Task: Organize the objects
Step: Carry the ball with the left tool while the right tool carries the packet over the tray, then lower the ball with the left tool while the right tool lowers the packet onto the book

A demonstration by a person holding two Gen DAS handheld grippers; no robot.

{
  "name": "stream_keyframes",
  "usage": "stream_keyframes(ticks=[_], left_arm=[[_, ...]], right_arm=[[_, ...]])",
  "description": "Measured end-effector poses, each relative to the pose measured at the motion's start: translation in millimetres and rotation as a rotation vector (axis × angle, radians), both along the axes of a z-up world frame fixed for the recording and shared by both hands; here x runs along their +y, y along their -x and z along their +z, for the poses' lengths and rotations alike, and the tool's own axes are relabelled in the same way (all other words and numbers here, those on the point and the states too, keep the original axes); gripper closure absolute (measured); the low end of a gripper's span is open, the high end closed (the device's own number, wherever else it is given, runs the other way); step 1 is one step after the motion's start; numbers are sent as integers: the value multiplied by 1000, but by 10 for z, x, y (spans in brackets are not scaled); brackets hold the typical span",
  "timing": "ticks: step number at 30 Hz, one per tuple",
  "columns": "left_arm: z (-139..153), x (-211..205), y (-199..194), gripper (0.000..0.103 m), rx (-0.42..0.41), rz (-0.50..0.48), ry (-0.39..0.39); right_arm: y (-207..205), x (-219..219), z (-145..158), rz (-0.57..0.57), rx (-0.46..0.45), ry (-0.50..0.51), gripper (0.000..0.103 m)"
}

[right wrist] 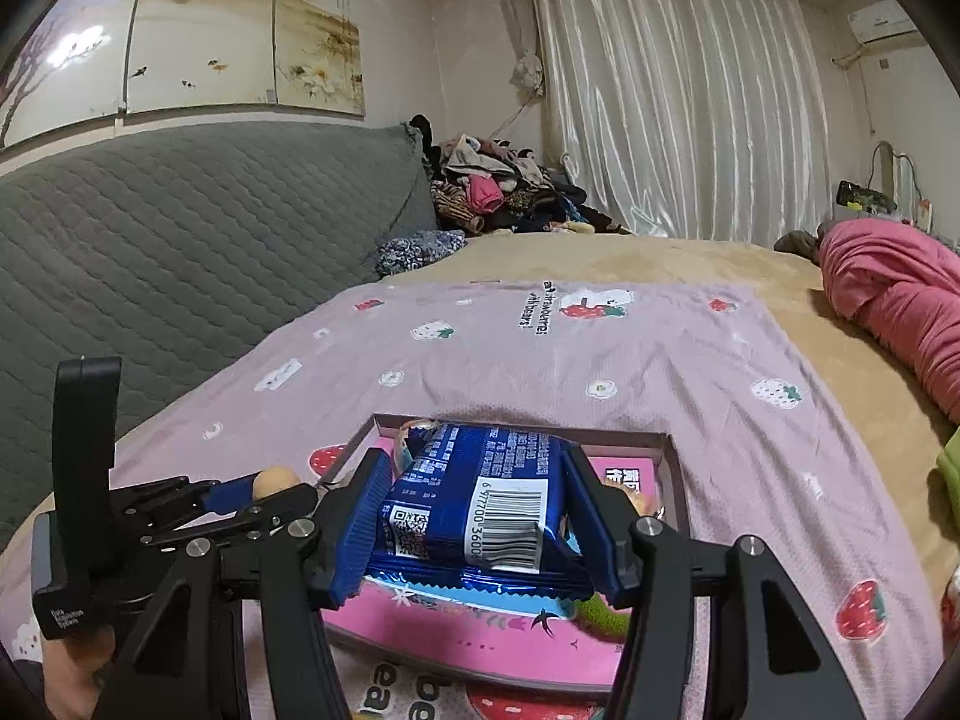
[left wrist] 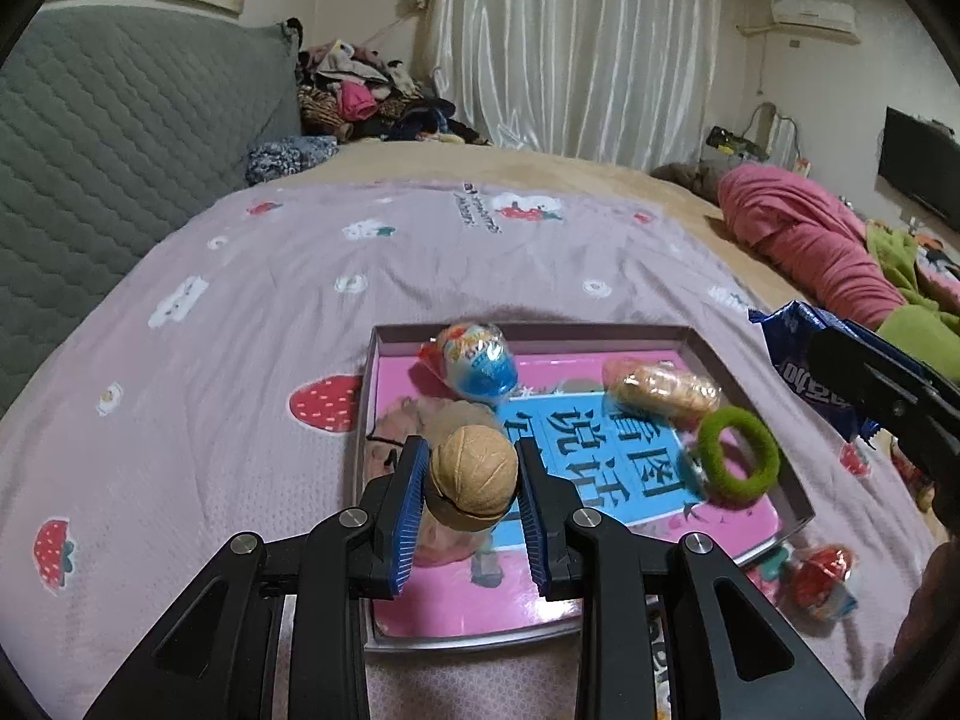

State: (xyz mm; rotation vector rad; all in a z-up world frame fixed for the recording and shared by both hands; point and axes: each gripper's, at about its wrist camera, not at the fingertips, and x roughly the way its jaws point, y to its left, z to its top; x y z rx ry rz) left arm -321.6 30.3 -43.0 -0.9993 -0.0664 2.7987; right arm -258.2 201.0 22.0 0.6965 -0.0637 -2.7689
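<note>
My left gripper (left wrist: 473, 480) is shut on a tan walnut (left wrist: 473, 477) and holds it above the near left part of a shallow pink tray (left wrist: 798, 498) on the bed. The tray holds a foil-wrapped egg (left wrist: 477, 360), a wrapped biscuit (left wrist: 666, 390) and a green fuzzy ring (left wrist: 738, 447). My right gripper (right wrist: 474, 516) is shut on a blue snack packet (right wrist: 480, 510) above the tray's (right wrist: 675, 468) near side. In the left wrist view the right gripper (left wrist: 888, 402) and packet (left wrist: 798, 360) hang at the tray's right.
A red wrapped candy (left wrist: 819, 579) lies on the pink strawberry blanket (left wrist: 240, 312) by the tray's near right corner. A grey quilted headboard (right wrist: 180, 240) stands left. A clothes pile (right wrist: 498, 186) and pink bedding (right wrist: 888, 294) lie farther off.
</note>
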Motion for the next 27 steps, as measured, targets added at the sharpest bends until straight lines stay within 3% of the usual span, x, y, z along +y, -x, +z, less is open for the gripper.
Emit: stream_keyframes(ticks=[13, 27], left_arm=[[-193, 133, 80, 73, -37, -16, 42], [-425, 142, 220, 73, -68, -6, 51]], right_arm=[[223, 69, -277, -18, -74, -12, 45], [426, -34, -660, -51, -175, -117, 45]])
